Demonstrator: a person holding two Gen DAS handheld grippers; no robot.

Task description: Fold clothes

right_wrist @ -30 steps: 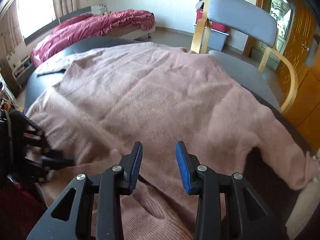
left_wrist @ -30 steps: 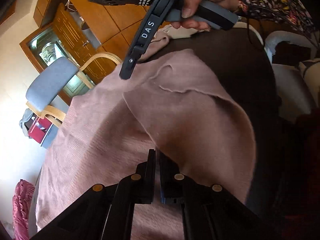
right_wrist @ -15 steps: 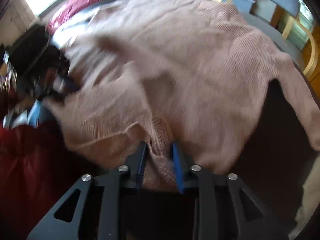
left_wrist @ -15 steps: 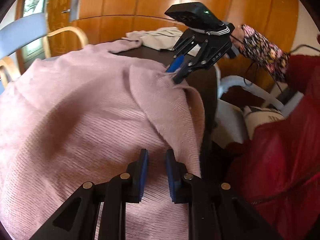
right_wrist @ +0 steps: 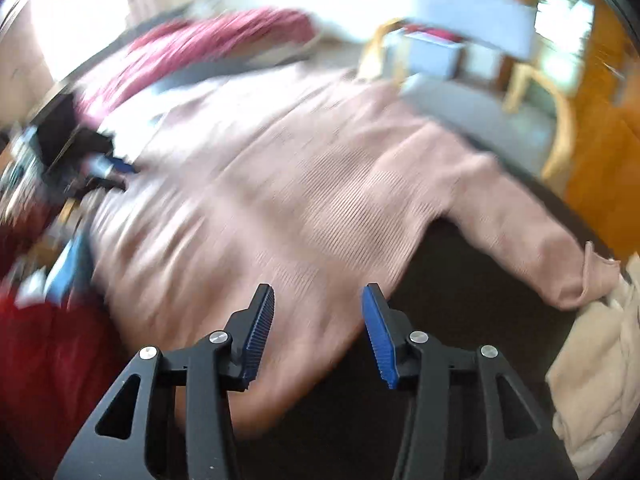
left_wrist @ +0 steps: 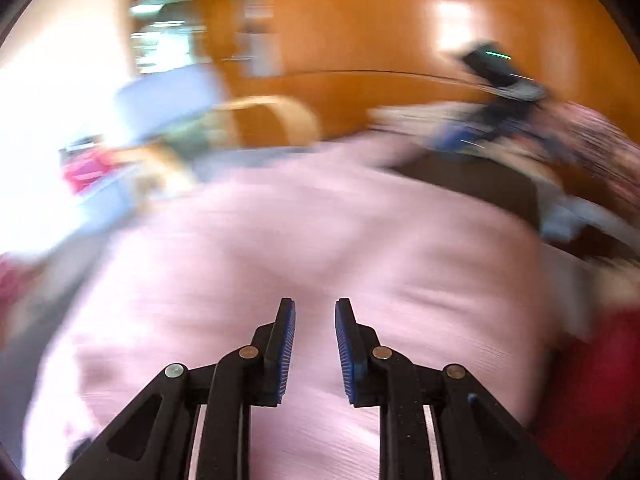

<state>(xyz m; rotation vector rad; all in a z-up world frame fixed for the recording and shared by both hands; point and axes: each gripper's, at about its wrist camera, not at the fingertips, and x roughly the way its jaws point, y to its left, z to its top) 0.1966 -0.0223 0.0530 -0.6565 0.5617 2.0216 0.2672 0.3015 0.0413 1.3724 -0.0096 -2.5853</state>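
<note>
A pink knitted sweater (left_wrist: 320,240) lies spread over a dark round table (left_wrist: 480,180); both views are motion-blurred. My left gripper (left_wrist: 315,308) hovers over the sweater body, open with a narrow gap and nothing between its blue pads. My right gripper (right_wrist: 318,296) is open wide above the sweater's (right_wrist: 280,184) near hem, at the edge of the bare dark table (right_wrist: 460,264). One sleeve (right_wrist: 540,248) trails to the right. Each gripper shows in the other's view: the right gripper (left_wrist: 492,120) at the far right, the left gripper (right_wrist: 80,160) at the left.
A cream garment (right_wrist: 600,360) lies at the table's right edge. A grey-cushioned wooden chair (right_wrist: 472,20) stands beyond the table. Red fabric (right_wrist: 48,360) is at the near left, a maroon bed (right_wrist: 208,40) at the back, orange wooden cabinets (left_wrist: 380,32) behind.
Both grippers have opened and let go of the sweater's hem, which now lies flat. Both have swung quickly, blurring the views.
</note>
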